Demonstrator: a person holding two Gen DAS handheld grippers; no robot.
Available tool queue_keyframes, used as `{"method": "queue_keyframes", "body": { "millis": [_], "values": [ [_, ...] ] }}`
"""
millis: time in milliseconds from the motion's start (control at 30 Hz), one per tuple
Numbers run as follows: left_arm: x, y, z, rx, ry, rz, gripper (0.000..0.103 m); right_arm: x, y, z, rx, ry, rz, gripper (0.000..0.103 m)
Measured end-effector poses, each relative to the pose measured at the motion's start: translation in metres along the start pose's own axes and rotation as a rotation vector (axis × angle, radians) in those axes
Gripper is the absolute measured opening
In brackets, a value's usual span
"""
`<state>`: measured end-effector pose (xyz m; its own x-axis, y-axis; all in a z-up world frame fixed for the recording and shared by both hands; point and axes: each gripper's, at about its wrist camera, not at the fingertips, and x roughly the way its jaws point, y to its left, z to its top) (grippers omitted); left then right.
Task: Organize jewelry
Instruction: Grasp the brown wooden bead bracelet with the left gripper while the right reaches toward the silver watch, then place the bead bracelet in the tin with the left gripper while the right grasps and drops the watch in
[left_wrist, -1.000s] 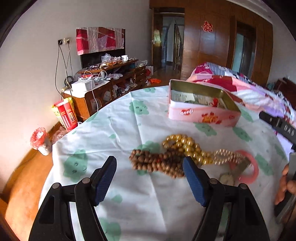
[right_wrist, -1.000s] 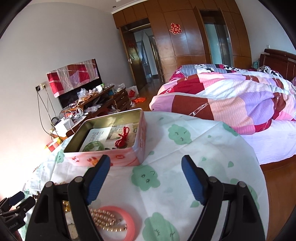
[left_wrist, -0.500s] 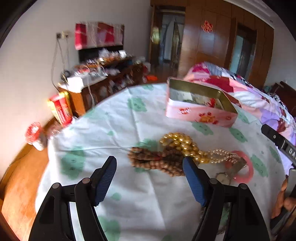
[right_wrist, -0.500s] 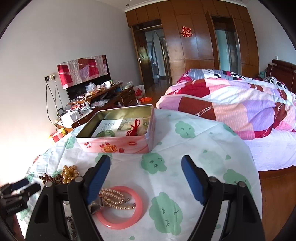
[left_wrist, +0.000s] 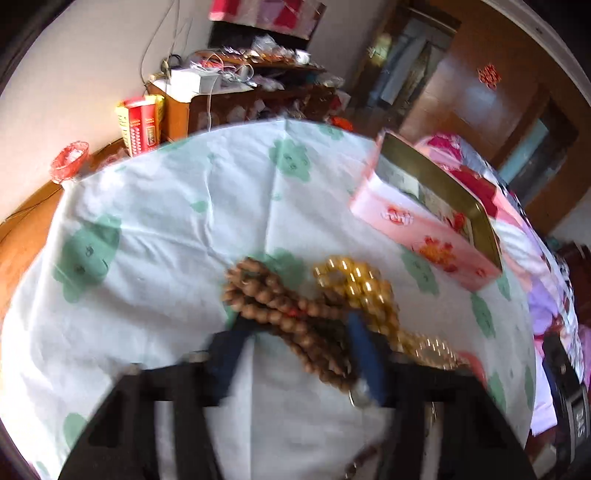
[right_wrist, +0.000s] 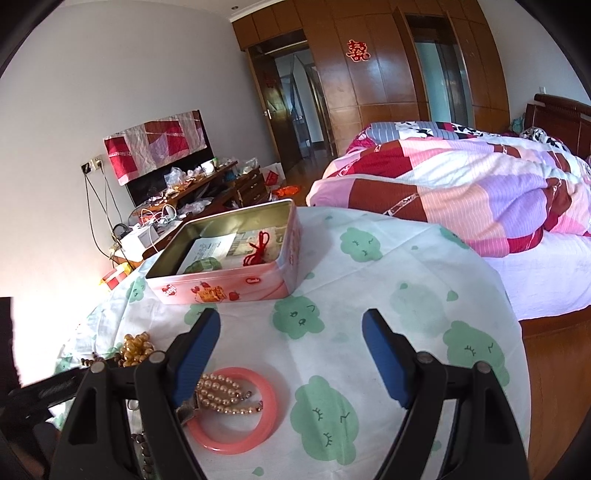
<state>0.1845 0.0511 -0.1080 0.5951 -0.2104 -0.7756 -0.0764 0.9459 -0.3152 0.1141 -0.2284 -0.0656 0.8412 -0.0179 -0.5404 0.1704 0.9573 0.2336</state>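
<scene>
In the left wrist view a brown wooden bead string lies on the cloth beside golden beads. My left gripper has dropped onto the brown beads, its blue fingers astride the string with a gap between them; the frame is blurred. The open pink tin stands beyond; it also shows in the right wrist view. My right gripper is open and empty above the cloth. A pink bangle with a pearl bracelet lies at its left finger.
The round table carries a white cloth with green prints. A bed with a patchwork quilt stands right of it. A cluttered wooden cabinet and red boxes stand by the wall.
My left gripper has moved forward and down onto the brown beads and its fingers have narrowed. My right gripper has drawn back a little, showing more of the bangle.
</scene>
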Motion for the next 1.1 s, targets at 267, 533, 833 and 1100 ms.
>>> {"method": "queue_keyframes", "body": {
  "millis": [267, 533, 833, 1100],
  "values": [
    [-0.011, 0.017, -0.001, 0.046, -0.063, -0.041, 0.017, 0.003, -0.005, 0.001, 0.028, 0.017, 0.008, 0.082],
    [-0.047, 0.026, 0.004, 0.165, -0.18, -0.024, 0.017, 0.005, -0.005, 0.001, 0.024, 0.026, 0.042, 0.082],
    [-0.067, 0.026, 0.003, 0.197, -0.26, -0.081, 0.017, 0.002, 0.008, -0.012, -0.092, 0.153, 0.121, 0.06],
    [-0.063, 0.017, -0.002, 0.236, -0.254, -0.092, 0.017, 0.012, 0.041, -0.029, -0.087, 0.287, 0.301, 0.059]
  ]
}}
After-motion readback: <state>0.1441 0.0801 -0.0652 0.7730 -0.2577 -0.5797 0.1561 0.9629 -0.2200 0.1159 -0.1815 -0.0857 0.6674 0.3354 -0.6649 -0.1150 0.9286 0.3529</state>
